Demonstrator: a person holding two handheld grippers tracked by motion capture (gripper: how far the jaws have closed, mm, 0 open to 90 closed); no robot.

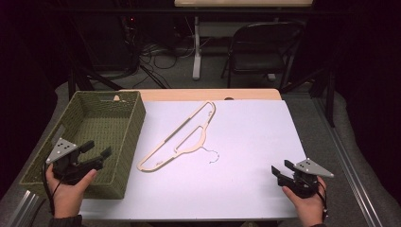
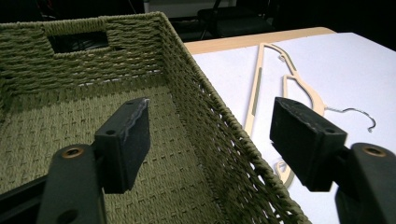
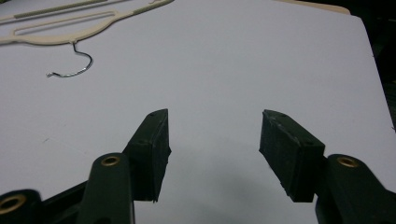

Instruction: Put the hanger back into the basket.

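With both grippers' fingers apart, the hanger [image 1: 182,137] is best gripped at its neck, then laid into the basket [image 1: 124,156].

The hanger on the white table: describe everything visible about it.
The hanger is a flat, cream-coloured clothes hanger, apparently wood or plastic, with a thin metal hook. It has a long straight bar, an open cut-out in its body and a narrow slot along the bar. It lies flat and diagonally on the white table, just right of the green woven basket, hook pointing toward the person. Neither claw touches it.
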